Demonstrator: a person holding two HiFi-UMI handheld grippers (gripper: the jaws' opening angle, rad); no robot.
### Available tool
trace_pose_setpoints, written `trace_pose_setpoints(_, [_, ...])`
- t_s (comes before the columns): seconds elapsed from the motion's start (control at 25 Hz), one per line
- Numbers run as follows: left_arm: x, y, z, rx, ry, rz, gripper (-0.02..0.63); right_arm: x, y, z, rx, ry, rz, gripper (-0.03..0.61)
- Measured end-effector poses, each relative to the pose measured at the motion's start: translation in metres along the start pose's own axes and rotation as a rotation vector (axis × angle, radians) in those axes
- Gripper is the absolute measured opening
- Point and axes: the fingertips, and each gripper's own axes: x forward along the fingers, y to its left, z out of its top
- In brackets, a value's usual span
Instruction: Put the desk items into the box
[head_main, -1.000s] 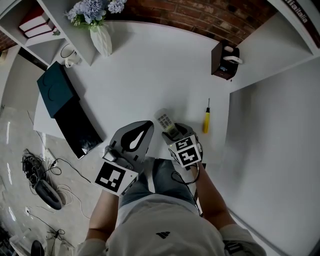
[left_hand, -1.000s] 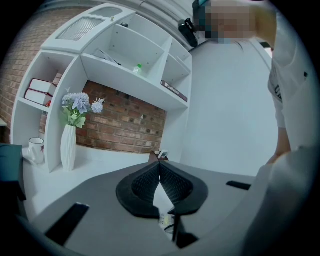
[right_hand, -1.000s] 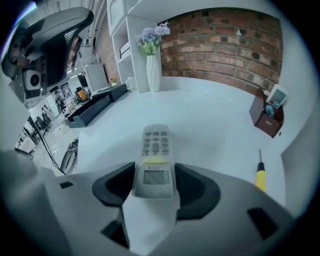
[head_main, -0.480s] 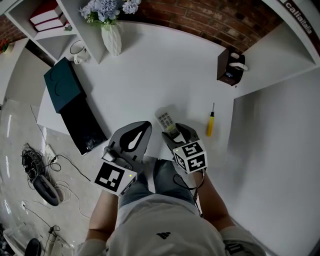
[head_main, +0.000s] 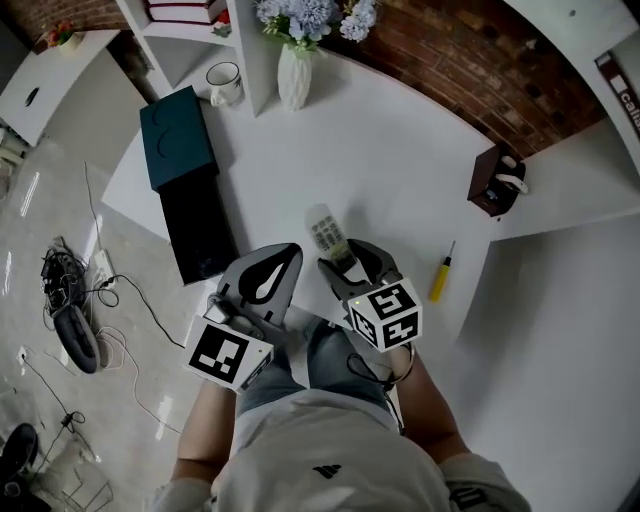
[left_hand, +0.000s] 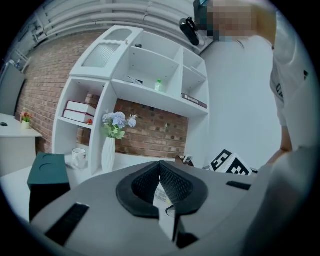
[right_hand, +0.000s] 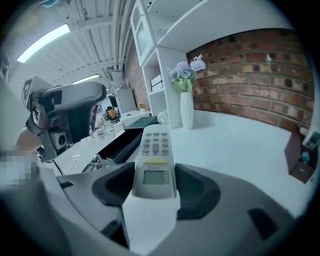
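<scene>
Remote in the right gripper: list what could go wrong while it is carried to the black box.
1. The right gripper grips the remote only at its display end. The button end juts out well past the jaws, so it may pivot or slip.
2. The left gripper, shut, sits between the remote and the box; crossing over could clip it.
3. The box lies at the edge of the table; a hard drop might shove it off.

Middle of white tabletop (head_main: 400, 150) is bare: wide lane btwn white flower vase (head_main: 294, 80) & brown desk holder (head_main: 493, 187). At left edge, open black box (head_main: 198, 232), mouth up; teal lid (head_main: 177, 135) just behind it, white mug (head_main: 224, 82) beyond. Closed left tongs (head_main: 283, 258) sit btwn box & right tongs (head_main: 345, 262), whose grey remote (head_main: 323, 228) sticks fwd. On the right, yellow screwdriver (head_main: 440, 276) lies apart.
</scene>
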Motion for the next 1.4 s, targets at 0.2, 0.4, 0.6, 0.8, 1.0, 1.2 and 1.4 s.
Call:
trace_pose_setpoints(0.2, [-0.028, 0.022, 0.002, -0.021, -0.008, 0.106, 0.012, 0.019, 0.029, 0.024, -0.057, -0.016, 0.098, 0.255])
trace_pose_setpoints(0.4, [-0.057, 0.042, 0.005, -0.025, -0.031, 0.211, 0.012, 0.038, 0.058, 0.04, -0.107, -0.019, 0.189, 0.253])
trace_pose_setpoints(0.6, [-0.08, 0.06, 0.006, -0.056, -0.045, 0.313, 0.012, 0.054, 0.084, 0.054, -0.158, -0.014, 0.277, 0.255])
trace_pose_setpoints(0.8, [-0.087, 0.069, 0.01, -0.058, -0.081, 0.394, 0.012, 0.062, 0.097, 0.063, -0.197, -0.013, 0.352, 0.255])
trace_pose_setpoints(1.0, [-0.086, 0.072, 0.014, -0.064, -0.089, 0.454, 0.012, 0.068, 0.099, 0.07, -0.22, -0.016, 0.41, 0.255])
trace_pose_setpoints(1.2, [-0.093, 0.074, 0.017, -0.057, -0.098, 0.51, 0.012, 0.072, 0.109, 0.074, -0.233, -0.02, 0.462, 0.255])
trace_pose_setpoints(1.4, [-0.105, 0.082, 0.015, -0.043, -0.089, 0.505, 0.012, 0.081, 0.125, 0.079, -0.24, -0.018, 0.464, 0.255])
